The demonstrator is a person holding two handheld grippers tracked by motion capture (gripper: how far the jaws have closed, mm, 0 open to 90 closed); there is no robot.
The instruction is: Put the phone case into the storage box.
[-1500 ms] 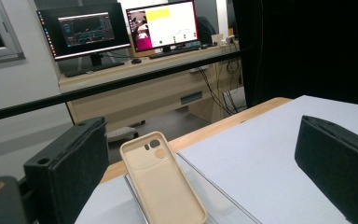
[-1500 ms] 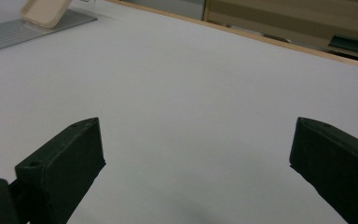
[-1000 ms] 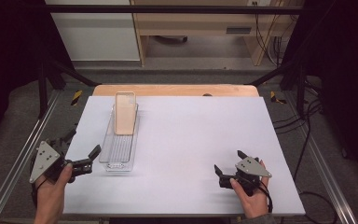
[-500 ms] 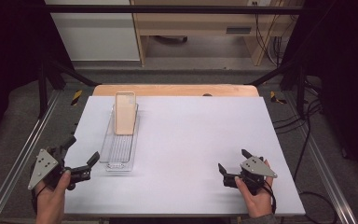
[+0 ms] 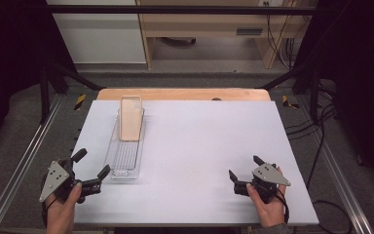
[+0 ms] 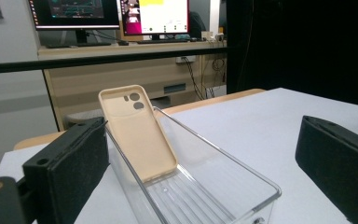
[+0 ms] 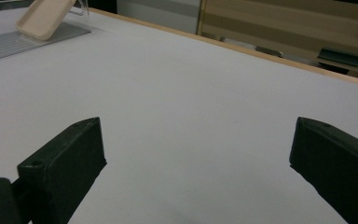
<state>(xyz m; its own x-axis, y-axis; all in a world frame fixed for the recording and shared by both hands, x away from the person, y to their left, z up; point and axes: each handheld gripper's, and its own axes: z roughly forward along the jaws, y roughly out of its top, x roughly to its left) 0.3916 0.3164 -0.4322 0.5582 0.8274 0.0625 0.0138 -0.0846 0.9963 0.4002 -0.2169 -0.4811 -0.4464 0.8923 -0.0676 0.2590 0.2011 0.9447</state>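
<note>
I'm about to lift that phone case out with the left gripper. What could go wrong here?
The beige phone case only leans against the far end of the clear tray, so a nudge may topple it. The tray looks light and could slide on the smooth white table if the open left gripper bumps its near wall. The right gripper, far off, cannot steady it.

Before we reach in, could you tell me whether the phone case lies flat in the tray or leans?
It leans: the beige phone case stands tilted on its lower edge inside the clear plastic tray, against the far end.
</note>
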